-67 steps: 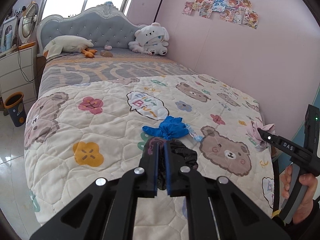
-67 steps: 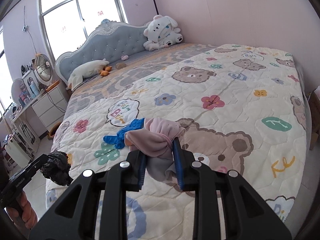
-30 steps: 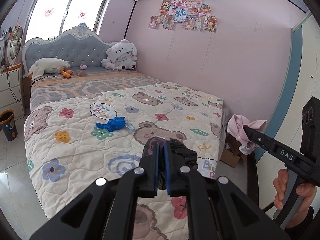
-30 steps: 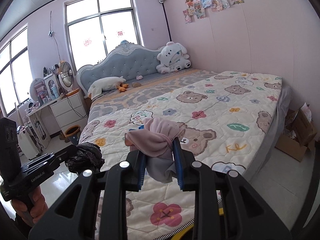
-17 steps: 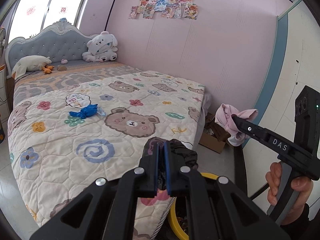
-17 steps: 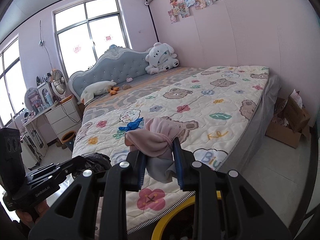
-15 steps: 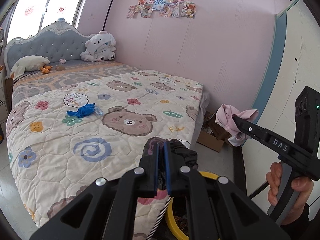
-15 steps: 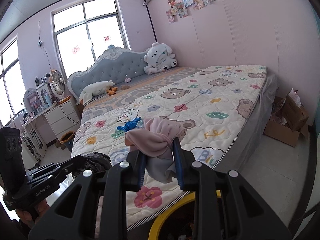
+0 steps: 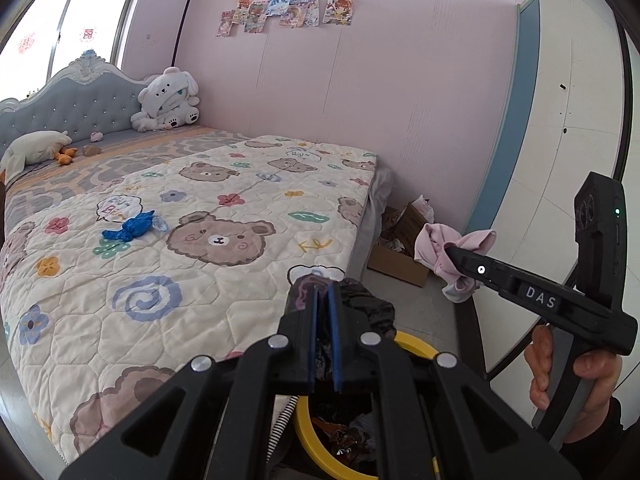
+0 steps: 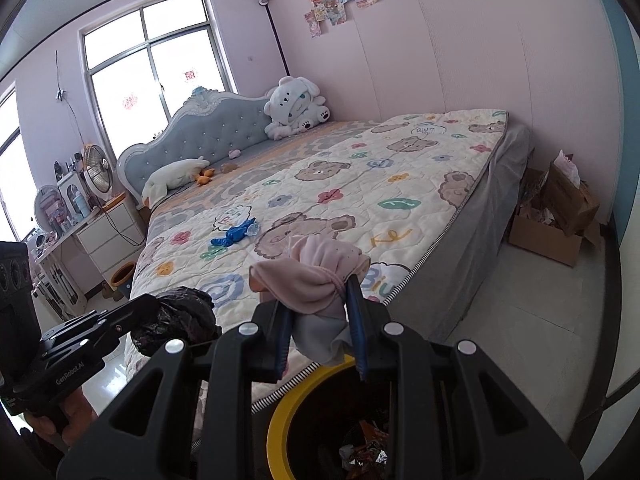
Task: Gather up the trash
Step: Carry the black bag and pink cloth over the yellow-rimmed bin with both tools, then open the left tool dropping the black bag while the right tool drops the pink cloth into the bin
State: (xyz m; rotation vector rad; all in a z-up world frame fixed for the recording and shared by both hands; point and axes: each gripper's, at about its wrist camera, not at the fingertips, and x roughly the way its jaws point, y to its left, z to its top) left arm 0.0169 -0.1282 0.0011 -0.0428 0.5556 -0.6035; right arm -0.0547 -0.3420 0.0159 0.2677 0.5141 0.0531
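My left gripper is shut on a crumpled black plastic bag, seen also in the right wrist view. My right gripper is shut on a bundle of pink cloth, seen also in the left wrist view. Both are held above a yellow-rimmed trash bin at the foot of the bed; in the left wrist view the bin holds wrappers. A blue crumpled wad lies on the bear-print quilt.
An open cardboard box with papers stands by the pink wall right of the bed. A white nightstand, a fan and a small bin stand at the bed's left. Plush toys lie at the headboard.
Both grippers, still holding their loads, have drawn back from the bed and turned right; the yellow-rimmed bin has come into view beneath them.
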